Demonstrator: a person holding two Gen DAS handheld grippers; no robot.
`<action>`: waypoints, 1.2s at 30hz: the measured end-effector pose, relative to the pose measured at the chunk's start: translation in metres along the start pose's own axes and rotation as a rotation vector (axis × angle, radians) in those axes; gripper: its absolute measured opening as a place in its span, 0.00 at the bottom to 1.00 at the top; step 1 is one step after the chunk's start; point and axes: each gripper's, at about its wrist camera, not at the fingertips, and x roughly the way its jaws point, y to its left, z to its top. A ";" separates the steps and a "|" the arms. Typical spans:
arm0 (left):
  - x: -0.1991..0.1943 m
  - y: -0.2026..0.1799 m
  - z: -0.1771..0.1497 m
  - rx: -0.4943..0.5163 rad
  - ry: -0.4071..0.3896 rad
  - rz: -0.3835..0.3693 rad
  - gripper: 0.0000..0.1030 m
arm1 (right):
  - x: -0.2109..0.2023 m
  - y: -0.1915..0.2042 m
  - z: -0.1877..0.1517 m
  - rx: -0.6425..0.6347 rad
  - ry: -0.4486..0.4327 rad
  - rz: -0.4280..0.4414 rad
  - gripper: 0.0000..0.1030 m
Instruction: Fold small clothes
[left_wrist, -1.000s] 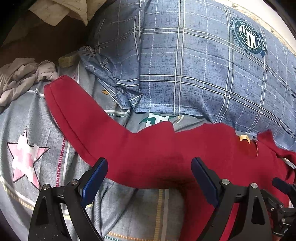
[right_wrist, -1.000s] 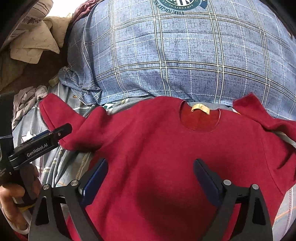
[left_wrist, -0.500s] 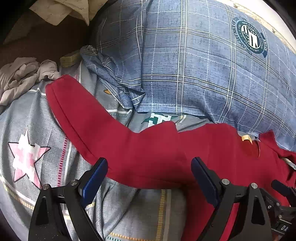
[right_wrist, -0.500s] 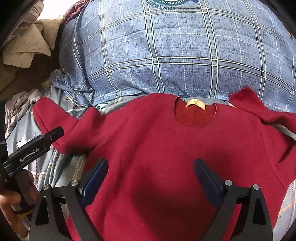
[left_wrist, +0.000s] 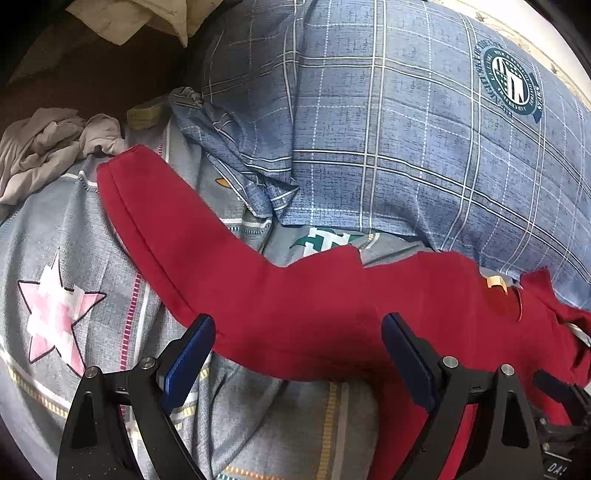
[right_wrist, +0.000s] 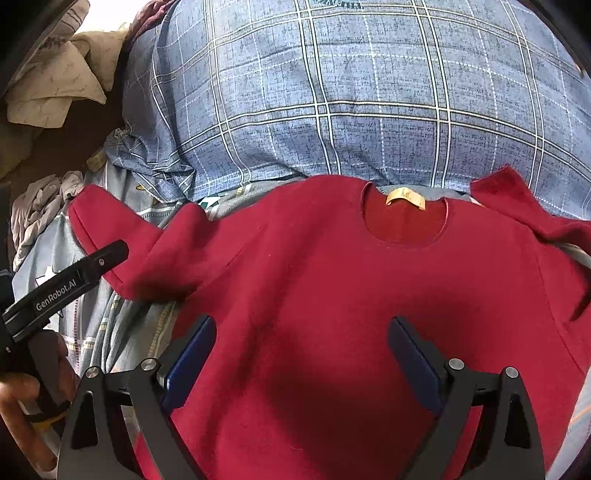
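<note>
"GenRobot.AI" (white lettering) stands on the left gripper.

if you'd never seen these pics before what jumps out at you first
The red top grabs the eye first: it lies spread flat on the grey star-print bedsheet, neckline and yellow label toward the big blue plaid pillow behind it. One long sleeve stretches out to the left toward a crumpled pale cloth. Both the left gripper and the right gripper are open above the top, holding nothing.
</note>
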 end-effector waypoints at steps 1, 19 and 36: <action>0.000 0.001 0.002 -0.006 -0.002 0.005 0.89 | 0.001 0.000 -0.001 0.000 0.002 0.001 0.92; 0.054 0.055 0.116 -0.037 0.005 0.342 0.82 | 0.002 -0.004 -0.010 0.000 0.034 0.038 0.92; 0.116 0.094 0.145 -0.039 0.059 0.440 0.66 | 0.016 -0.002 -0.017 -0.018 0.093 0.039 0.92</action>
